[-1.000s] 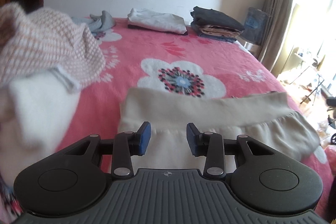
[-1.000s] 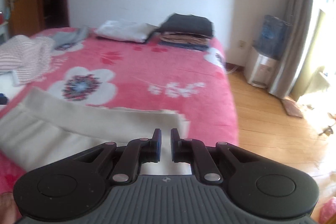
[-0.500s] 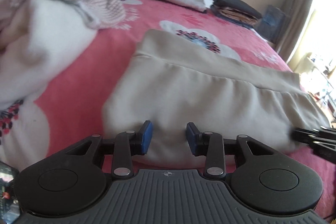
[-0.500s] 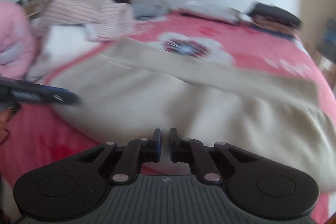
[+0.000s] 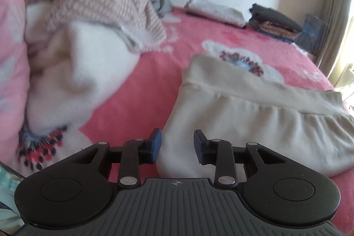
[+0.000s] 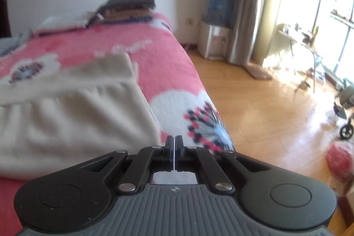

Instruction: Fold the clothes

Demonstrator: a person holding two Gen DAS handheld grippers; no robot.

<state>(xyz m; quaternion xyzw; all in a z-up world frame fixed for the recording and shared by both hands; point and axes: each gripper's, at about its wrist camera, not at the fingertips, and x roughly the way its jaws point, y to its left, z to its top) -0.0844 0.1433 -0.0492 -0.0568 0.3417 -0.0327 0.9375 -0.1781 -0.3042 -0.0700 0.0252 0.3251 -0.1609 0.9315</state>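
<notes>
The left gripper [image 5: 177, 147] has its jaws spread around a corner of the cream garment [image 5: 254, 121]; beside that garment's other end the right gripper [image 6: 174, 143] has its jaws pressed together, empty.

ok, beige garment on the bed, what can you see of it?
The beige garment looks like soft fleece, folded flat on the pink blanket, with a smooth band along its far edge and gathers below it. The open left gripper has one near corner between its pads. The shut right gripper sits by the other corner, holding nothing visible.
</notes>
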